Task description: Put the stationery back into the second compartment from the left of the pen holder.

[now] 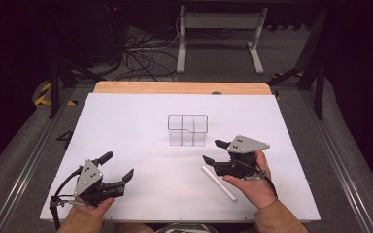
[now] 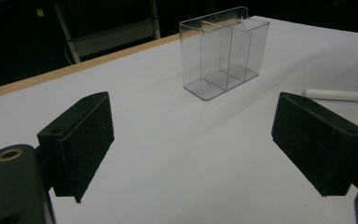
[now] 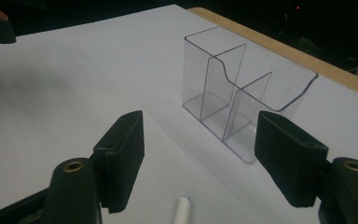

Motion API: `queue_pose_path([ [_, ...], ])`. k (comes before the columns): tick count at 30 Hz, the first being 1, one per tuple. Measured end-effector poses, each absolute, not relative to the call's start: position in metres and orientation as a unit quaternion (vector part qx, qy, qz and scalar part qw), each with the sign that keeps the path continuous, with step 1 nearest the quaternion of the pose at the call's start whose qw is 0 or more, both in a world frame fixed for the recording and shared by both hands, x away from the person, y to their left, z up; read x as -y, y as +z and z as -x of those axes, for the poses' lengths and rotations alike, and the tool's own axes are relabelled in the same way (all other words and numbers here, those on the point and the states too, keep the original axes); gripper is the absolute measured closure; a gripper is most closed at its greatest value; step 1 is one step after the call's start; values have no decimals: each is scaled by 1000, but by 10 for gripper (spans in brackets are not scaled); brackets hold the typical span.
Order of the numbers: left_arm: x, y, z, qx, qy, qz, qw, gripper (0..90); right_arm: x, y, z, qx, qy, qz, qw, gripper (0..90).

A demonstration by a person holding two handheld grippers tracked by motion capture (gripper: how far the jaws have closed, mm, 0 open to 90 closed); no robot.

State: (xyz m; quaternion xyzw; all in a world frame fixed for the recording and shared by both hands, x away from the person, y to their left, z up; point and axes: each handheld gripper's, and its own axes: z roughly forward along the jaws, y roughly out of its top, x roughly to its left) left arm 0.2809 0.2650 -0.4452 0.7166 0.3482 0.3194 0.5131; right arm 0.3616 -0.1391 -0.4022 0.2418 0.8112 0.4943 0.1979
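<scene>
The white stick (image 1: 219,183) lies flat on the white counter (image 1: 141,121), in the lower right of the high view, slanting from upper left to lower right just below the right tool (image 1: 213,151). That tool's jaws stand apart with nothing between them, pointing left toward the clear divided box (image 1: 188,130), which stands upright at mid-frame. In the right gripper view the stick's end sits at the bottom edge between the jaws. The left tool (image 1: 119,166), at lower left, is open too, empty, well apart from the stick.

Divided holder (image 1: 188,130) mid-table (image 1: 126,121), stick (image 1: 219,183) nearer the person, to its right.
</scene>
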Motion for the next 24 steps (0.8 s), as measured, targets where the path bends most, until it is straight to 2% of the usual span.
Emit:
queue_pose_path([
  [17, -265, -445, -281, -349, 321, -717, 511, 137, 134, -394, -367, -853, 411, -300, 116, 393],
  [24, -265, -446, -281, -349, 322, -717, 510, 137, 125, -398, -371, -877, 348, -313, 107, 396],
])
